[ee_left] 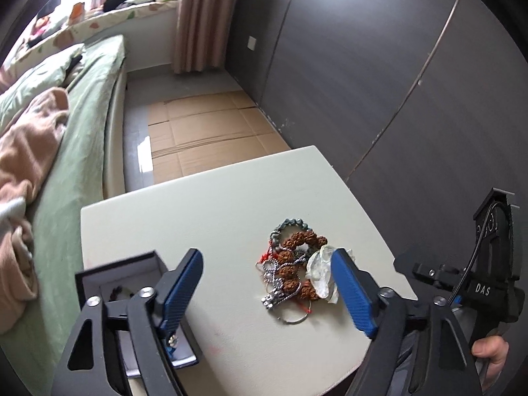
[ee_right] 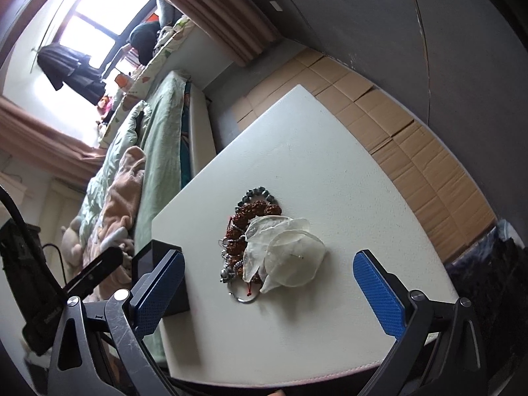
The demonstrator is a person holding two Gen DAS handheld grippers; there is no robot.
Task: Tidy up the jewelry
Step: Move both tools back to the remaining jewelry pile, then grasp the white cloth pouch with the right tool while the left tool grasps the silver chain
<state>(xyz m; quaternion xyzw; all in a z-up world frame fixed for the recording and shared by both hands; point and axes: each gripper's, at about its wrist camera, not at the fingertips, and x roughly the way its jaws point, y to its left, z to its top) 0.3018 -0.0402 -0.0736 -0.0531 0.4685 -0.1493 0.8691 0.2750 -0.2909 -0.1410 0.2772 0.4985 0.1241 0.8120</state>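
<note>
A tangled jewelry pile lies mid-table: a brown seed-bead bracelet, a grey-green bead bracelet, a silver chain and translucent shell discs. My left gripper hangs open above the pile, nothing between its blue pads. An open black jewelry box sits by its left finger, at the table's left edge. In the right wrist view my right gripper stands wide open over the same pile, with the shell discs nearest and the box behind its left finger.
The white table ends close to a bed with a green cover and a pink blanket on the left. Flattened cardboard lies on the floor beyond. Dark wardrobe doors stand on the right.
</note>
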